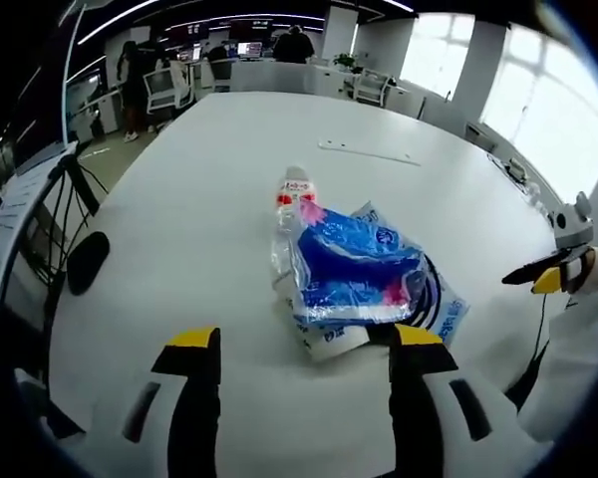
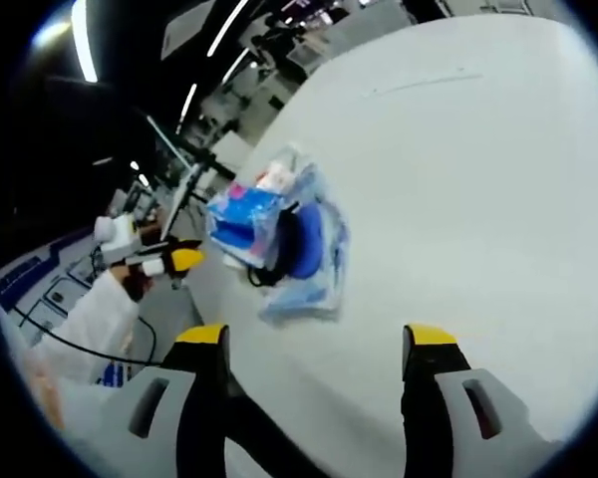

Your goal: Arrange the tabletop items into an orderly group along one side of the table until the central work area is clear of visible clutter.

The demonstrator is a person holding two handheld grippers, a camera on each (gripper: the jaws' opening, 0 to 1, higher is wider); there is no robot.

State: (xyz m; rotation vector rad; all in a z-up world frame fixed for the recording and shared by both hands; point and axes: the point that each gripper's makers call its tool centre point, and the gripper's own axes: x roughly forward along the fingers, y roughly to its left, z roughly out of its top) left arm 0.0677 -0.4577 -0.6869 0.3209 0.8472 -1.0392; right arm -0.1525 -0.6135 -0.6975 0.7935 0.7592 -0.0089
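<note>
A: Start with the biggest thing. The white table (image 1: pixel 199 199) is mostly bare. What is the trouble?

B: The clutter sits in its middle, in the left gripper view just beyond the near edge. If the pile is pushed instead of lifted, I judge it will slide as a loose heap and stay in the work area.

A: And the blue and white plastic pack (image 1: pixel 364 279)?

B: It lies crumpled, just ahead of the left gripper (image 1: pixel 304 344), whose jaws are spread wide with nothing between them. The film looks slack, so a pinch on a loose fold could slip or drag it sideways.

A: The bottle?

B: A clear bottle with a red label (image 1: pixel 295 194) lies against the pack's far end, touching it. It looks round and light; a nudge from the pack could set it rolling across the table.

A: The right gripper (image 2: pixel 314 344)?

B: Also spread and empty, near the table edge, the pile (image 2: pixel 279 239) ahead of it. Both tongs face the same heap, so reaching together risks a clash.

A: Anything smaller?

B: A thin pale strip (image 1: pixel 369 152) lies far off; easy to overlook.
</note>
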